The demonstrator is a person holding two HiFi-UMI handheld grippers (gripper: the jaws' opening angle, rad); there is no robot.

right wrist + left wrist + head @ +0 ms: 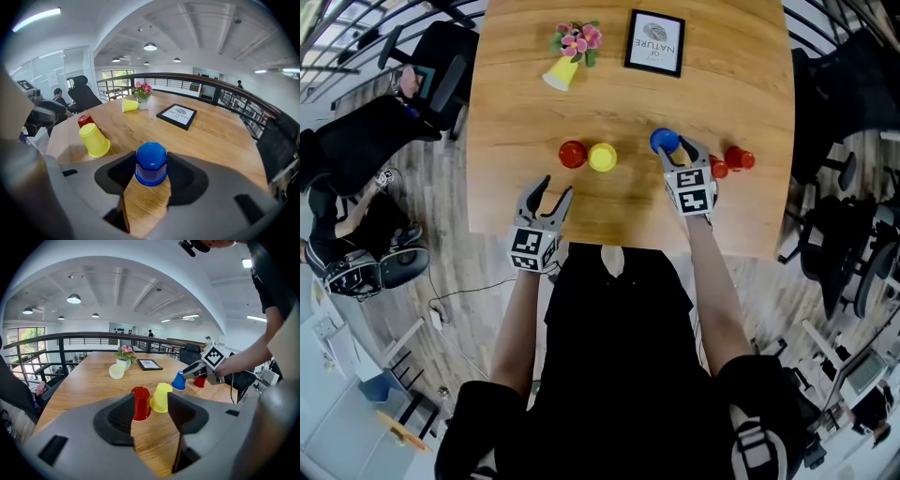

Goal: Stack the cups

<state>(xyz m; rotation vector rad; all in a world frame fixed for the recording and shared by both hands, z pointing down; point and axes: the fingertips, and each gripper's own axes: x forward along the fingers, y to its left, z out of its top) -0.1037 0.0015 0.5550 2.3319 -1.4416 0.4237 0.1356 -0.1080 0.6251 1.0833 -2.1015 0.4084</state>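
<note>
My right gripper (677, 150) is shut on an upside-down blue cup (664, 141), right of the table's middle. The right gripper view shows both pads against the blue cup's (151, 164) sides, and the left gripper view shows that cup (178, 380) tilted just above the wood. Left of it, a red cup (572, 154) and a yellow cup (602, 157) stand upside down side by side. My left gripper (556, 187) is open and empty near the front edge, pointing at that pair, the red cup (140, 402) and yellow cup (161, 397).
Two more red cups (739, 157) sit just right of the right gripper. At the back of the wooden table (506, 112) lie a pale yellow cup (562, 73) on its side, a small flower pot (577, 39) and a framed picture (654, 42). Office chairs surround the table.
</note>
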